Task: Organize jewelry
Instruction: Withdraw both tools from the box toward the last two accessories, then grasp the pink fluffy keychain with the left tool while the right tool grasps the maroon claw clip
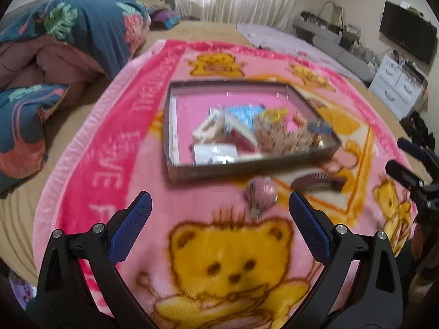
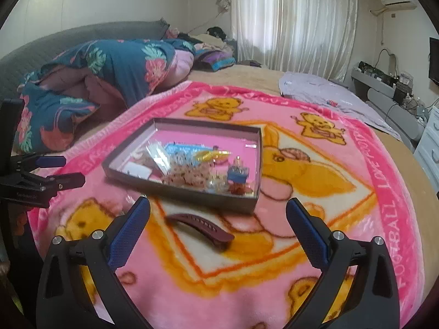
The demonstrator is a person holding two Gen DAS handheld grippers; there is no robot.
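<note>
A shallow dark box [image 1: 248, 167] [image 2: 181, 190] with a pink inside holds several jewelry pieces and hair accessories. It rests on a pink teddy-bear blanket [image 1: 230, 260] [image 2: 356, 192]. A maroon hair clip [image 2: 201, 227] [image 1: 318, 182] lies on the blanket just in front of the box. A small pink item [image 1: 260, 193] lies near it. My left gripper [image 1: 219, 208] is open and empty, short of the pink item. My right gripper [image 2: 218, 213] is open and empty, with the hair clip between its fingers' line. Each gripper shows at the edge of the other's view.
A folded floral quilt [image 2: 109, 65] lies at the back left of the bed. A lilac cloth [image 2: 329, 93] lies at the back right. White drawers [image 1: 397, 82] and a TV [image 1: 407, 35] stand beyond the bed's right edge.
</note>
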